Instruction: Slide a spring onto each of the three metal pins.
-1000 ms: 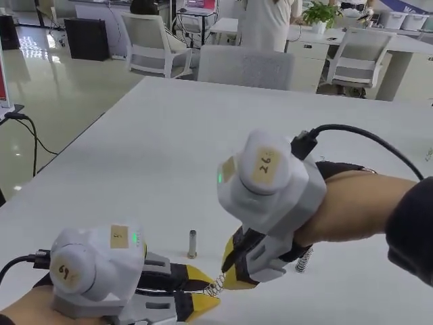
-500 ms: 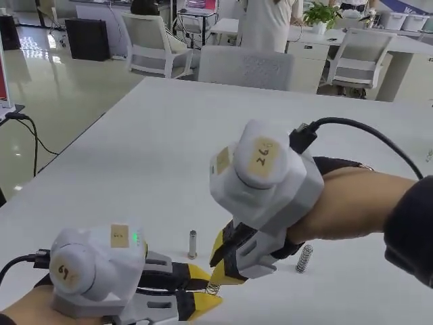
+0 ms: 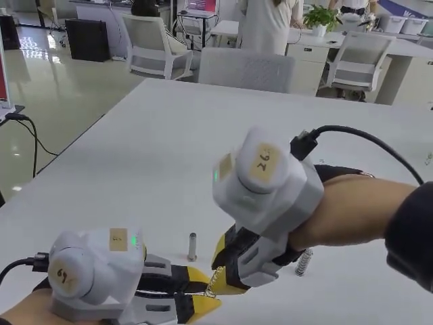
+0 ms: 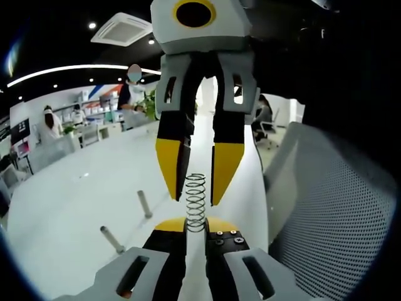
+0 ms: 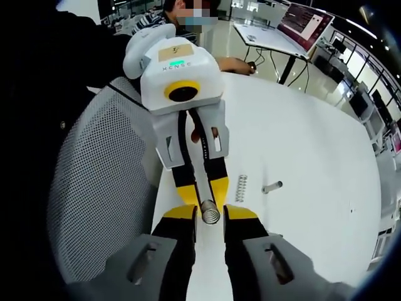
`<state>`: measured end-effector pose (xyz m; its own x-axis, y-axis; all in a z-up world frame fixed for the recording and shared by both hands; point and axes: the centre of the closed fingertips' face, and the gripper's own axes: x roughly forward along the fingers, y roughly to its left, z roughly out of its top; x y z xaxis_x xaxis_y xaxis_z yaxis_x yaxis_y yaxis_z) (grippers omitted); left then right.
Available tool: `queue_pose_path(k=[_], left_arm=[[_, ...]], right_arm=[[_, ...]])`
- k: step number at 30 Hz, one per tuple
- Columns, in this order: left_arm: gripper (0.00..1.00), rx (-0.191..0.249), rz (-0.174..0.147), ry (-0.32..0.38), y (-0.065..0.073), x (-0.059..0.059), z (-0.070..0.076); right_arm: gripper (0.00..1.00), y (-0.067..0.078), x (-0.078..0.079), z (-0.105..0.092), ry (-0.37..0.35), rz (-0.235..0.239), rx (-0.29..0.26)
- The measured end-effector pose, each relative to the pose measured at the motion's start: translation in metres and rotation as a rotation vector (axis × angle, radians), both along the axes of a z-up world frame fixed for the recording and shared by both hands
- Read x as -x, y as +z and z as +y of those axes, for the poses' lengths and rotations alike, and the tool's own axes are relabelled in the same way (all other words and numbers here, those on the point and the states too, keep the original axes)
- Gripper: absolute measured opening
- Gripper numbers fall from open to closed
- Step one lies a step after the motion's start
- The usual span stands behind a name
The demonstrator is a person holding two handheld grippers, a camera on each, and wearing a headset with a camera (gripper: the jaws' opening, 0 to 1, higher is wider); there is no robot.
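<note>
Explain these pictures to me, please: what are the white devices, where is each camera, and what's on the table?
A person holds one hand-worked gripper in each hand. The wide picture comes from a headset camera; the two round ones come from cameras on the grippers. The left gripper is shut on one end of a spring; the right gripper brackets its other end, grip unclear. On the white table sit one pin, a second pin and a loose spring.

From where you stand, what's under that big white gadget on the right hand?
Under the right gripper, one spring stretches from its yellow tips to the left gripper. A second spring lies on the table, its far end covered by the gripper's body.
</note>
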<state>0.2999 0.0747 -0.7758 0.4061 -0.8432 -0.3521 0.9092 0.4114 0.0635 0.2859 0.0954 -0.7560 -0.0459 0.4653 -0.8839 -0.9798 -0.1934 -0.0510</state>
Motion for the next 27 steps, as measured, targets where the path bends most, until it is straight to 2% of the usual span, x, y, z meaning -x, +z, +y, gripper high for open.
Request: queue_pose_path(k=[6, 23, 27], left_arm=[[0.02, 0.007, -0.006, 0.001, 0.0024, -0.0006, -0.0002], [0.02, 0.013, -0.009, 0.009, 0.0042, -0.0024, 0.0007], [0.06, 0.007, -0.006, 0.018, 0.0027, -0.0039, 0.0030]], right_arm=[[0.13, -0.0051, 0.0008, -0.0011, -0.007, 0.012, 0.008], [0.08, -0.0062, -0.0026, 0.0004, -0.017, 0.013, 0.013], [0.08, -0.0051, -0.0035, 0.0007, -0.018, 0.012, 0.011]])
